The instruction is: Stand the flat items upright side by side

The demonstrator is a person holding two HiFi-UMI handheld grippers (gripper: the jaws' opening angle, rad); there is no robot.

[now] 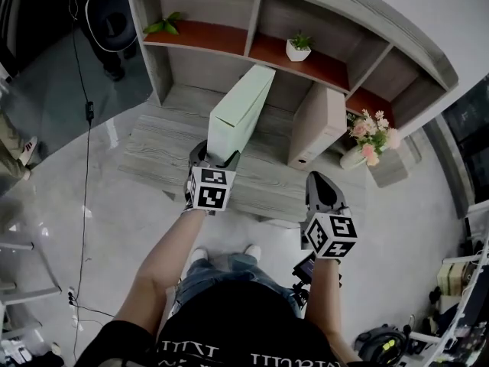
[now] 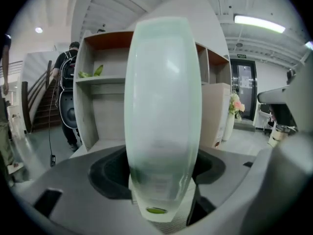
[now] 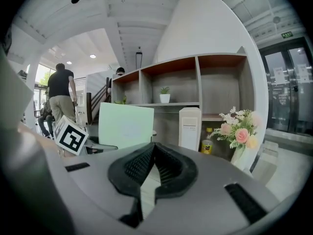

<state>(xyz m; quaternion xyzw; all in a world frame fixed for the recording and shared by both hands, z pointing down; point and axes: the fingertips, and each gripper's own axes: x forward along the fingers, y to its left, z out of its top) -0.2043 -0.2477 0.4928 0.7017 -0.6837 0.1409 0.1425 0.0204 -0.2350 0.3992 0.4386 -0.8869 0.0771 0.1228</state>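
Observation:
A pale green flat box (image 1: 241, 113) stands on its long edge on the grey wood-grain shelf base (image 1: 164, 140), running away from me. My left gripper (image 1: 216, 159) holds its near end; in the left gripper view the pale green box (image 2: 164, 106) fills the middle with the pads against both its sides. A beige flat box (image 1: 319, 125) stands upright to its right, a gap between them. My right gripper (image 1: 321, 182) hangs in front of the base's edge, shut and empty. In the right gripper view both the pale green box (image 3: 126, 126) and the beige box (image 3: 190, 128) stand upright.
The shelf unit has upper compartments holding a small potted plant (image 1: 299, 47) and green leaves (image 1: 163, 26). A vase of pink flowers (image 1: 372, 138) stands right of the beige box, a yellow can (image 3: 207, 147) beside it. A person (image 3: 61, 97) stands at the far left.

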